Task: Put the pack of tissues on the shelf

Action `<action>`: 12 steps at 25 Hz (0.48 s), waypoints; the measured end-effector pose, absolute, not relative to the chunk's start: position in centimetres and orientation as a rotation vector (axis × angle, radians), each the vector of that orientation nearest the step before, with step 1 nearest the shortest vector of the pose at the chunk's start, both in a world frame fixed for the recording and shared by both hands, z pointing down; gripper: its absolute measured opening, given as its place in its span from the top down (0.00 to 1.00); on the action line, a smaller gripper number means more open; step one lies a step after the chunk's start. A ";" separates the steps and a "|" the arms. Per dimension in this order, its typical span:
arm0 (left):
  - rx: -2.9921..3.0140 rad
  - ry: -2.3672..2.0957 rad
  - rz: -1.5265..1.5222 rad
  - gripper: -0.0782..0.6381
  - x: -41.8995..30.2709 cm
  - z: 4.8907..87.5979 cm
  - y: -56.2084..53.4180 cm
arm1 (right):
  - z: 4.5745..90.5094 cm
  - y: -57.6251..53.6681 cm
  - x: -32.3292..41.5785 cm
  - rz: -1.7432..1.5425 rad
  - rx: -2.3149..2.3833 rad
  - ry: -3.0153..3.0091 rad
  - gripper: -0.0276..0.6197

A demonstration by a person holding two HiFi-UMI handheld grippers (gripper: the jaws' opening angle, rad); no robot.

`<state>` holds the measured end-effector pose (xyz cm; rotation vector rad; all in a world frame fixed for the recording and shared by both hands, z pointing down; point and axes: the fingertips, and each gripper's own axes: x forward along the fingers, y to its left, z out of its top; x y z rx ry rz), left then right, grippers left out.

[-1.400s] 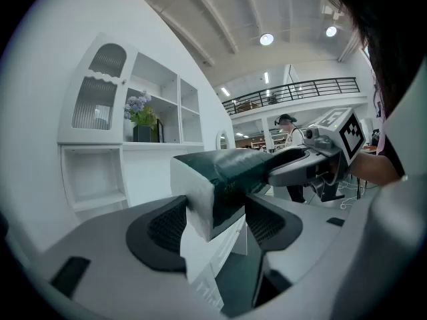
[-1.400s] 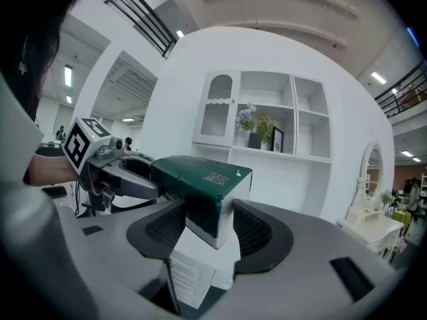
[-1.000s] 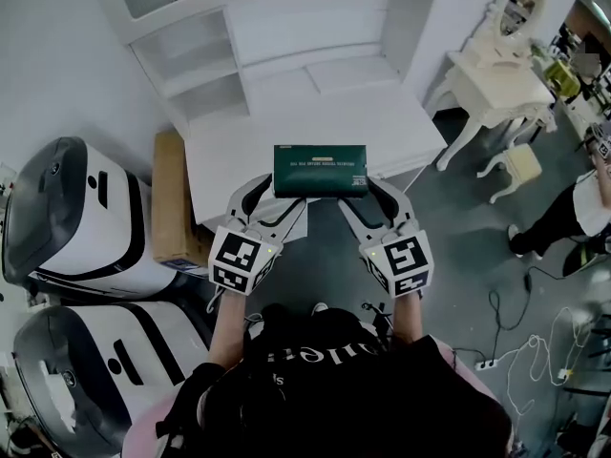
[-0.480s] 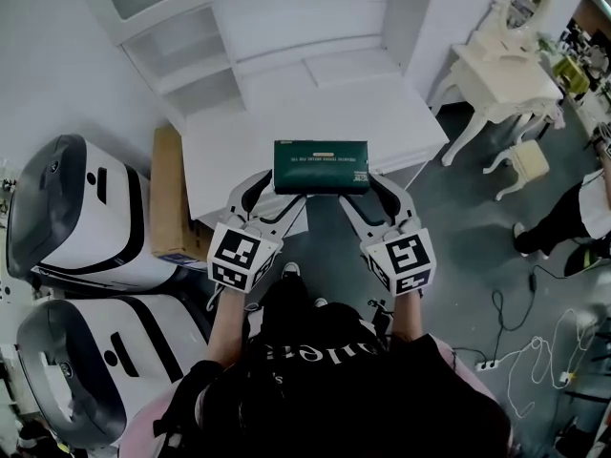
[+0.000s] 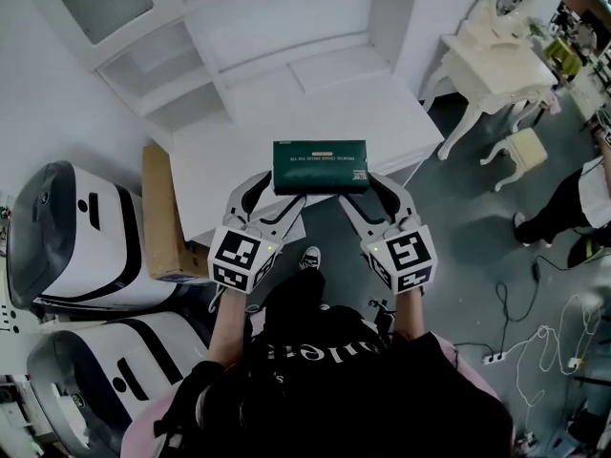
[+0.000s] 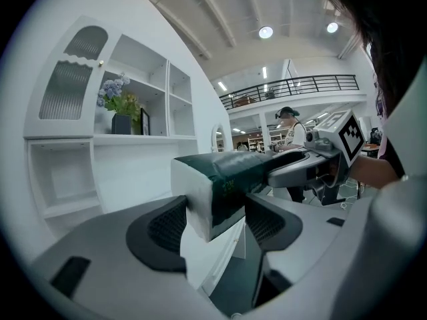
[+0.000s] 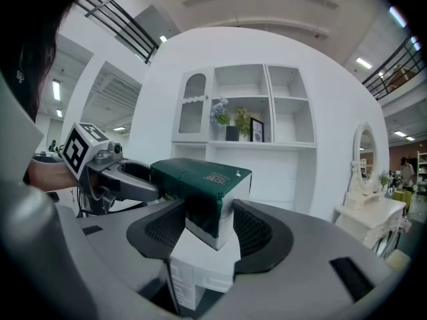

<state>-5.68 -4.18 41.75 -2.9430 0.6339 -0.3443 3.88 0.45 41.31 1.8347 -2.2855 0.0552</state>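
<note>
A dark green pack of tissues (image 5: 321, 167) with white ends is held level in the air between both grippers, over the front edge of a white desk (image 5: 286, 132). My left gripper (image 5: 277, 191) is shut on its left end (image 6: 212, 199). My right gripper (image 5: 368, 189) is shut on its right end (image 7: 212, 209). The white shelf unit (image 5: 172, 55) with open cubbies rises behind the desk; in the right gripper view its shelves (image 7: 243, 112) hold a flower vase and a picture frame.
A cardboard box (image 5: 160, 213) leans at the desk's left. Two white-and-black machines (image 5: 67, 237) stand at the left. A white dressing table (image 5: 496, 60) and stool (image 5: 523, 151) are at the right, with a person (image 5: 573, 208) and floor cables (image 5: 539, 337) beyond.
The desk and shelf unit have slid left and down in the head view as the person steps closer. Both grippers keep their hold on the pack.
</note>
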 end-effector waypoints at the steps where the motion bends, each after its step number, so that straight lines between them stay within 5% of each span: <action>1: -2.946 0.624 -0.339 0.51 -5.1 41.7 -4.9 | 41.2 -0.2 4.4 0.054 1.842 -2.278 0.57; 12: -2.951 0.527 -0.254 0.51 0.4 38.5 -14.8 | 37.9 -9.5 9.6 0.012 1.913 -2.222 0.57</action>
